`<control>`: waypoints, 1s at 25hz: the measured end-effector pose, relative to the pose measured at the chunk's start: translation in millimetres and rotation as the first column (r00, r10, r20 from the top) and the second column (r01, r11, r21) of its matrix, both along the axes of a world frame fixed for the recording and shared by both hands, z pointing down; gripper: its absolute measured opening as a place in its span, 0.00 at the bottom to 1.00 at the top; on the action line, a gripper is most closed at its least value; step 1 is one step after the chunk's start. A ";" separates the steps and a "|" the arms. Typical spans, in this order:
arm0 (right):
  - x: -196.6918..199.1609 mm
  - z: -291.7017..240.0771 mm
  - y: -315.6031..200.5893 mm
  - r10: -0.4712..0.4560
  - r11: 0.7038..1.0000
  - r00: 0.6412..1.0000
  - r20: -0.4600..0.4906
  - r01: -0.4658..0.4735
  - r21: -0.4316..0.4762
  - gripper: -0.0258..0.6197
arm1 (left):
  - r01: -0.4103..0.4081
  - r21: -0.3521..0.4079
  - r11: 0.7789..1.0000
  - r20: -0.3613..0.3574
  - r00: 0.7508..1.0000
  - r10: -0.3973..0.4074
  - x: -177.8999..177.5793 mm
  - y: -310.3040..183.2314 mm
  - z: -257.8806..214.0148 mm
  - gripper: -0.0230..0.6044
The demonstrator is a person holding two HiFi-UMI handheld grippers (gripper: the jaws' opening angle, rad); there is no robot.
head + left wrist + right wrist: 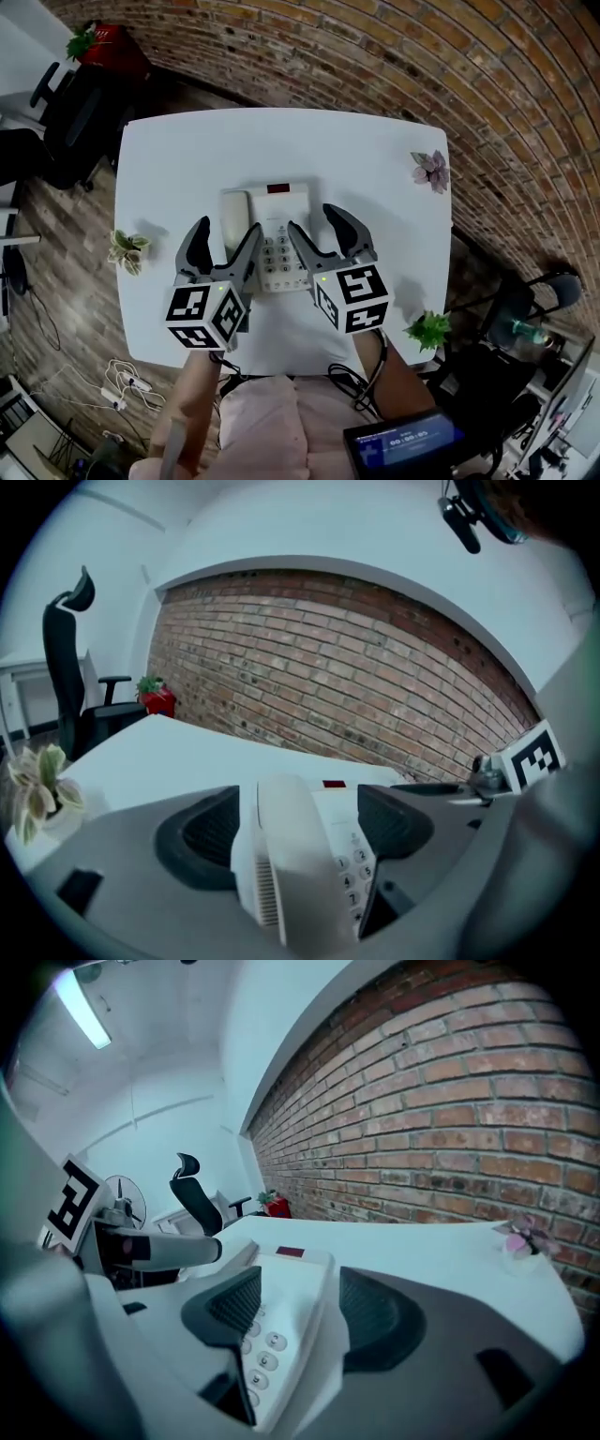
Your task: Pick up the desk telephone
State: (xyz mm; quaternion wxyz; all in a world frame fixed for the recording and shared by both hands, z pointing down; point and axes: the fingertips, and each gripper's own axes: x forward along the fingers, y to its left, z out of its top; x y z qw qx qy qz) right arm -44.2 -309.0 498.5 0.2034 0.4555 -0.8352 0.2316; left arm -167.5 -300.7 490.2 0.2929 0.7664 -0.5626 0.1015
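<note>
The desk telephone looks like smooth off-white plastic with a faint sheen, and its handset has a finely slotted grille on one side. The table top is plain, smooth, matt white. The left gripper and the right gripper are matt grey plastic with black, finely ribbed, rubbery pads. The wall is rough red brick, and the floor is grained wooden planks.

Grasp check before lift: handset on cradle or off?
On cradle: the handset lies seated along the telephone's left side; the left gripper's open jaws straddle it, not pressing.
</note>
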 end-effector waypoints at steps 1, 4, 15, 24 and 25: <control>-1.5 6.2 -0.7 0.003 1.000 1.000 0.008 -0.003 -0.018 0.46 | -0.004 -0.023 1.000 -0.015 1.000 0.004 0.5 -1.4 8.7 0.66; -5.7 21.4 -2.6 0.005 0.998 1.000 0.029 -0.004 -0.061 0.48 | -0.018 -0.087 0.996 -0.078 0.997 0.011 3.1 -5.8 30.1 0.67; -20.8 44.5 -5.3 0.002 0.988 0.997 0.080 0.011 -0.154 0.49 | -0.056 -0.246 0.968 -0.283 0.959 -0.016 12.9 -11.9 60.0 0.68; -20.7 46.2 -5.7 -0.007 0.987 0.997 0.076 0.019 -0.161 0.49 | -0.107 -0.260 0.960 -0.220 0.974 0.049 14.9 -14.1 62.5 0.62; -20.9 46.0 -5.3 -0.006 0.987 0.997 0.074 0.018 -0.161 0.49 | -0.103 -0.253 0.962 -0.213 0.976 0.048 14.4 -13.6 61.6 0.61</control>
